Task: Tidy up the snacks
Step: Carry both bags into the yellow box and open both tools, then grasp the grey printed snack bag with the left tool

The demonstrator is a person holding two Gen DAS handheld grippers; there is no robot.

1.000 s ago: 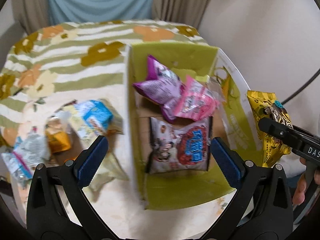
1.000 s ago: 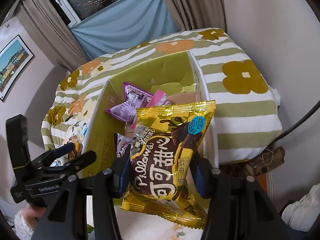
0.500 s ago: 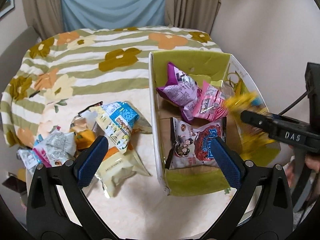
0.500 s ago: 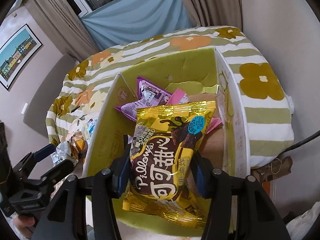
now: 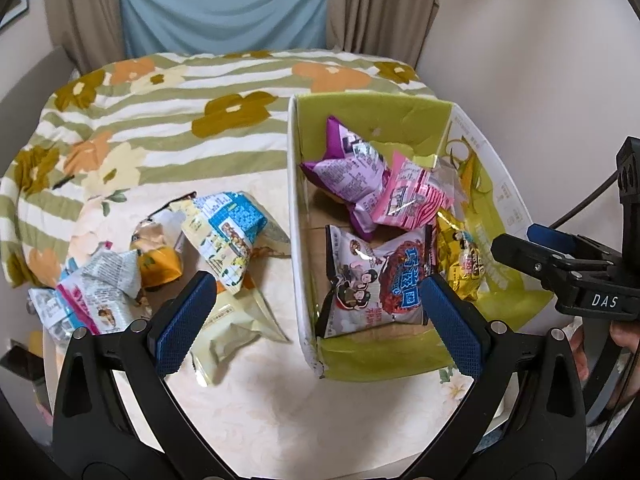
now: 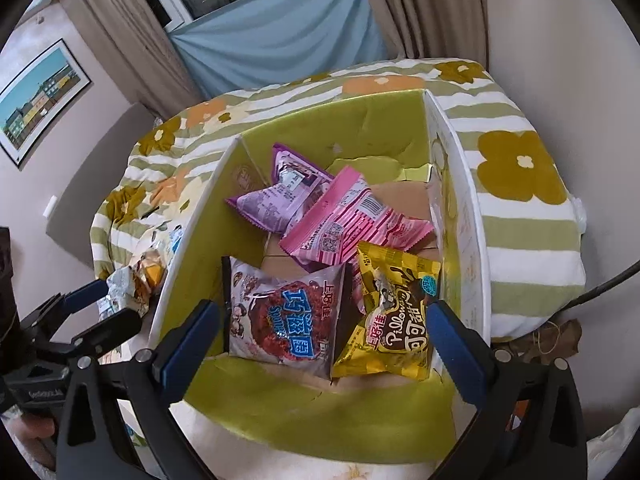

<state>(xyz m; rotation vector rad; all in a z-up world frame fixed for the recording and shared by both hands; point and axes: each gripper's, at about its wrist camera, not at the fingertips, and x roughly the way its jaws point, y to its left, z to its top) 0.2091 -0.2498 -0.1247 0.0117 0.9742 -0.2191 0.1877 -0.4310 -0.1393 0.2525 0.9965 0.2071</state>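
Our green cardboard box [image 6: 304, 420] on the bed now holds four packets. The yellow Pillows packet [image 6: 394, 320], clamped in our right gripper [image 6: 320, 344] a second ago, lies released in its near right corner. Both grippers, left gripper [image 5: 316, 320] included, are spread apart; the loose snack pile [image 5: 180, 264] left of the box comes next.

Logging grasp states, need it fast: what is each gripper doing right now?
Left gripper: open, holding nothing.
Right gripper: open, empty, above the green box; the yellow snack bag lies inside.
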